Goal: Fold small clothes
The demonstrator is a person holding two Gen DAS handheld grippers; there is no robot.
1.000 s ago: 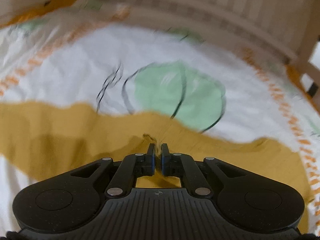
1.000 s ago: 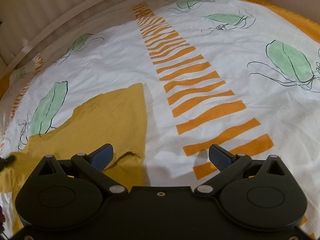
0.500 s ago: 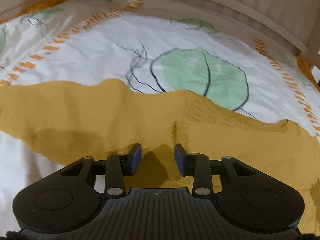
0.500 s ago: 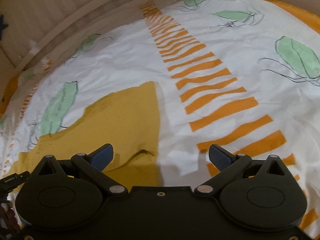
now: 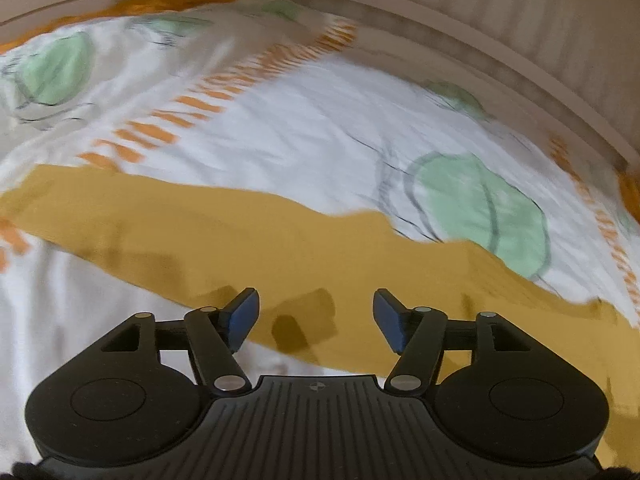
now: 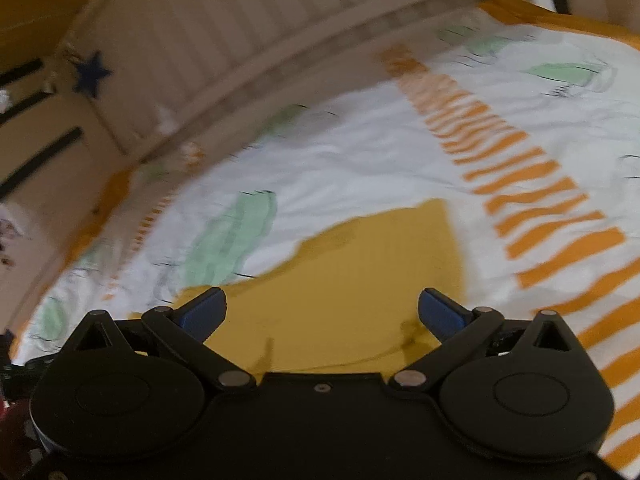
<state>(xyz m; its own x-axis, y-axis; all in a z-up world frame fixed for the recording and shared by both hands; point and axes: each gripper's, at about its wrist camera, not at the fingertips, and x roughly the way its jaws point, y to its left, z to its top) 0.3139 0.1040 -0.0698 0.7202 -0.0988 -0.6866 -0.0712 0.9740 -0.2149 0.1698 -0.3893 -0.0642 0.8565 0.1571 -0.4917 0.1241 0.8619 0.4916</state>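
A mustard-yellow garment (image 5: 248, 240) lies flat on a white bed sheet (image 5: 304, 120) printed with green leaves and orange dashes. In the left wrist view it stretches as a band across the frame. My left gripper (image 5: 316, 318) hovers above its near edge with jaws opening and nothing between the blue pads (image 5: 242, 316). In the right wrist view the same garment (image 6: 360, 280) shows a pointed far corner. My right gripper (image 6: 322, 312) hangs over it, open wide and empty. Both views are motion-blurred.
A pale slatted bed rail (image 6: 280, 52) curves round the far edge of the sheet (image 6: 360, 152), with a dark blue star (image 6: 92, 74) on it. An orange striped band (image 6: 540, 200) runs across the sheet to the right of the garment.
My left gripper let go of the yellow fabric, its jaws spread apart, and it slid sideways along the garment. The right gripper stayed open and swung so the garment sits centred under it.
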